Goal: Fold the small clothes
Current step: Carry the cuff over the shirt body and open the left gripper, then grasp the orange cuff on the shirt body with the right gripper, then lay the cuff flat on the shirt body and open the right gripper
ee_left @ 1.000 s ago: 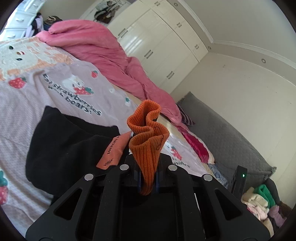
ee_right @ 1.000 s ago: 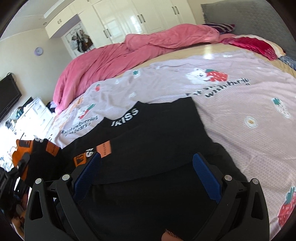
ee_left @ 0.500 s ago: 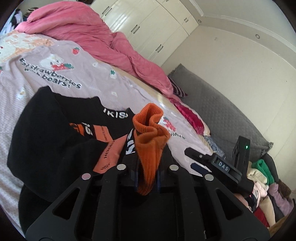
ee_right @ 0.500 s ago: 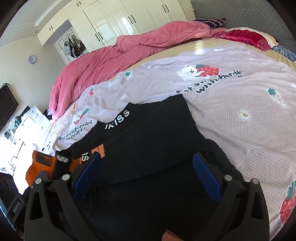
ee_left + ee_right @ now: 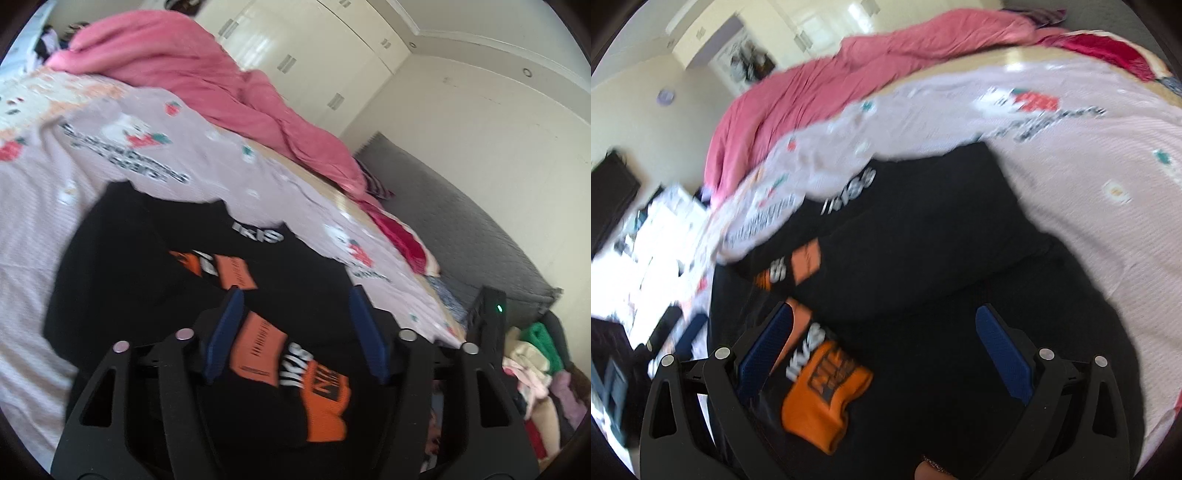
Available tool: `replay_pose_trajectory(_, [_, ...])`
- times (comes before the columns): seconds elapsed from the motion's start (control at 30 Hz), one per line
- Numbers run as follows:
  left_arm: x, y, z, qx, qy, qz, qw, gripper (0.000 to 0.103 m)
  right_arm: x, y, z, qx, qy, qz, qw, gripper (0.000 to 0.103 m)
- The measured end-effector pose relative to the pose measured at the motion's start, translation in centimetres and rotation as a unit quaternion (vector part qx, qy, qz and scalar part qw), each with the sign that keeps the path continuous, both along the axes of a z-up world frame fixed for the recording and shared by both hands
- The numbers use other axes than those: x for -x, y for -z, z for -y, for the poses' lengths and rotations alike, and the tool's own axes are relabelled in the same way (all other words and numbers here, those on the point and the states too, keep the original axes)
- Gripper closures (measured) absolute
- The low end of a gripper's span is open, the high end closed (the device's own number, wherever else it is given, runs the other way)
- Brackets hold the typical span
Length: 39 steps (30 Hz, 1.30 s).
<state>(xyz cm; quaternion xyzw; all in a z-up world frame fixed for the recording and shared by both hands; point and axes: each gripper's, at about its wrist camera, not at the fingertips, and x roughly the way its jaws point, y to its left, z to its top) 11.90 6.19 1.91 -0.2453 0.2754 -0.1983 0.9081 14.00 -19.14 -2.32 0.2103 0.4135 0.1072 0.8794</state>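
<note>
My left tool (image 5: pixel 295 332) is opening and has let go of the orange cuff (image 5: pixel 325 402), which now lies on the black sweater (image 5: pixel 122 258) at lower centre. Right tool (image 5: pixel 886 347) stands apart, empty. The sleeve fold looks laid; smoothing likely follows.

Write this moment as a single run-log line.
left gripper: jaws opening, nothing between | orange cuff: lying on black top | right gripper: open
</note>
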Motion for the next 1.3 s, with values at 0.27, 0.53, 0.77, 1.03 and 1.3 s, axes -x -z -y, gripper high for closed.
replay_pose_trajectory(0.27, [-0.1, -0.2, -2.7, -0.075, -0.106, -0.012, 0.9914, 0.034, 1.5, 2.1, -4.3, 0.042, -0.081, -0.015, 0.996, 0.005])
replay_pose_trajectory(0.53, [0.0, 0.5, -5.8, -0.061, -0.172, -0.037, 0.9824, 0.033, 1.5, 3.0, -6.3, 0.034, -0.11, -0.013, 0.993, 0.046])
replay_pose_trajectory(0.77, [0.4, 1.0, -8.2, -0.037, -0.215, -0.049, 0.9747, 0.033, 0.6, 1.3, -7.2, 0.054, -0.152, 0.03, 0.987, 0.093])
replay_pose_trajectory(1.03, [0.4, 1.0, -8.3, -0.041, -0.22, -0.051, 0.9734, 0.033, -2.3, -6.4, -7.7, 0.131, -0.172, 0.156, 0.964, 0.093])
replay_pose_trajectory(1.3, [0.2, 0.8, -7.5, -0.054, -0.214, -0.047, 0.9743, 0.033, -5.4, -8.8, -4.4, 0.166, -0.122, 0.178, 0.962, 0.093])
